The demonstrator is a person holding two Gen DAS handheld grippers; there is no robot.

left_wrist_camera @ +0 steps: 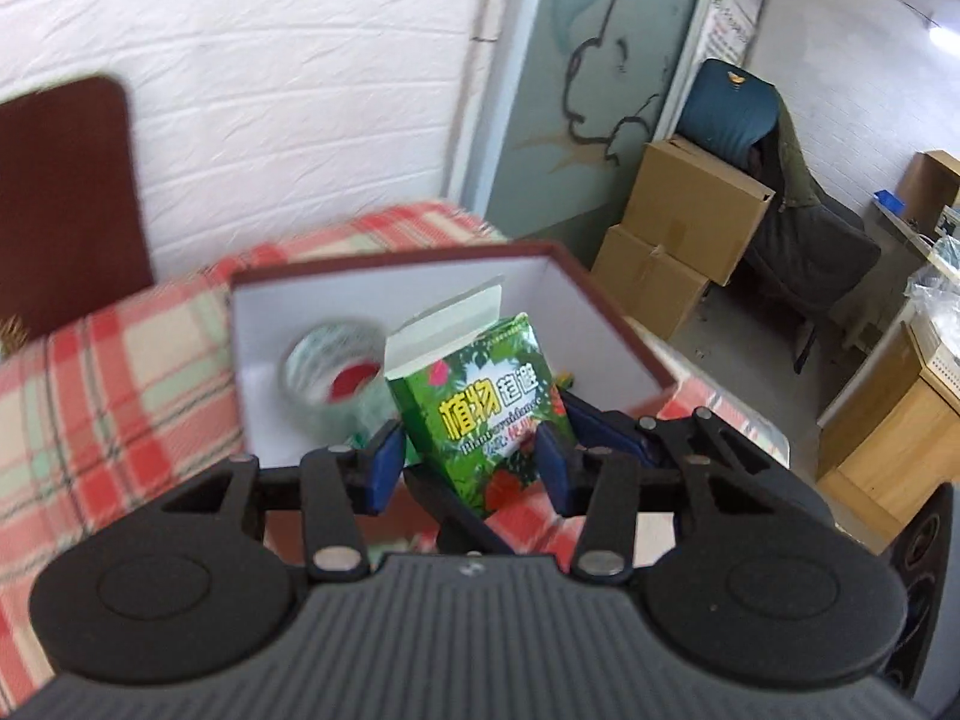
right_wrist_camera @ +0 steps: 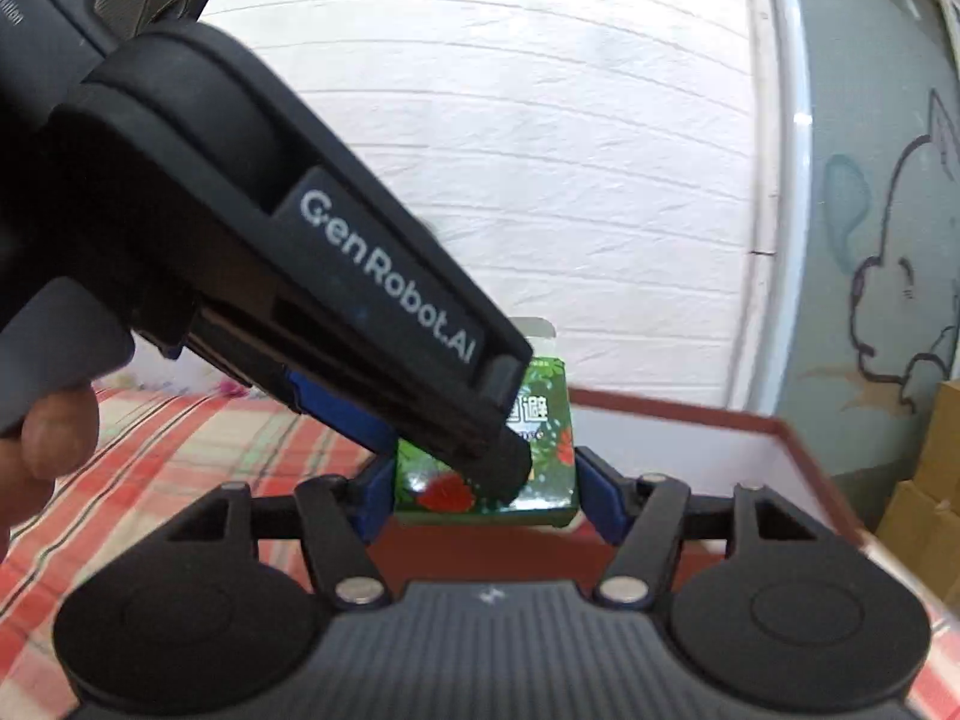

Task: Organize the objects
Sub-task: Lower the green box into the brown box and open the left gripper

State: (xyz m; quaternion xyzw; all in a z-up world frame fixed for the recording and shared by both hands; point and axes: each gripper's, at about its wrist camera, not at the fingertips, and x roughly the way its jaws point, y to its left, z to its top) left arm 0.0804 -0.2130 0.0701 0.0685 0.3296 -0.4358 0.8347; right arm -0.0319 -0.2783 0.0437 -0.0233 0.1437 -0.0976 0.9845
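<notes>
A green printed carton (left_wrist_camera: pixel 489 414) with its white top flap open is held over the near edge of an open maroon box with a white inside (left_wrist_camera: pixel 576 285). My left gripper (left_wrist_camera: pixel 471 468) has its blue pads on both sides of the carton. My right gripper (right_wrist_camera: pixel 483 492) also has its pads on both sides of the carton (right_wrist_camera: pixel 540 480). The left gripper's black body (right_wrist_camera: pixel 336 276) crosses the right wrist view and hides much of the carton. A roll of clear tape (left_wrist_camera: pixel 330 369) lies inside the box.
The box (right_wrist_camera: pixel 774 426) stands on a red and green plaid cloth (left_wrist_camera: pixel 108 378). A dark maroon lid or panel (left_wrist_camera: pixel 66 192) leans on the white wall at the left. Cardboard boxes (left_wrist_camera: pixel 690 228), a chair and wooden furniture stand at the right.
</notes>
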